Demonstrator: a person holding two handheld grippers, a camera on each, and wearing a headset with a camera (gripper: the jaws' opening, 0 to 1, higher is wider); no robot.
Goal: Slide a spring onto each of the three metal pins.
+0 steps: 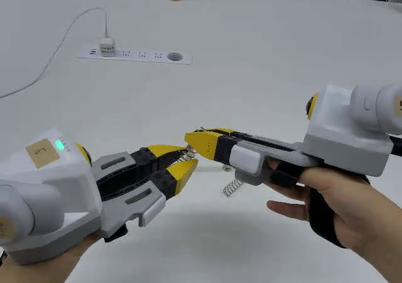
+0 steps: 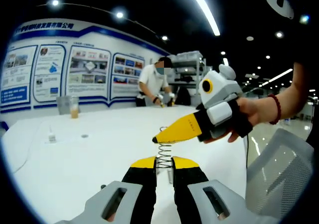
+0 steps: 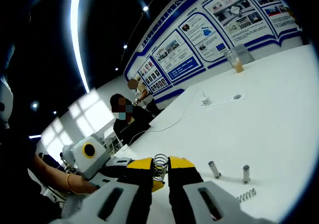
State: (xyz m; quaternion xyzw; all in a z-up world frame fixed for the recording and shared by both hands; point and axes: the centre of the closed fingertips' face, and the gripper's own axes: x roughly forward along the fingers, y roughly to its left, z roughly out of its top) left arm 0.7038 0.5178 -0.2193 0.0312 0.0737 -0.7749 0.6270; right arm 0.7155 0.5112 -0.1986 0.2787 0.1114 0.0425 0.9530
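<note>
Springs are seen in two places: a held spring [image 2: 163, 152] is pinched at one end between the drawn-together jaws of the left gripper [image 2: 163, 163] and at the other end between the yellow tips of the right gripper [image 3: 160, 164], in the air above the white table [image 1: 251, 75]; a loose spring [image 1: 232, 187] is left lying on the table beneath the right gripper. Two metal pins [image 3: 214, 169] are stood on the table near the loose spring; a power strip [image 1: 133, 55] is laid farther back.
</note>
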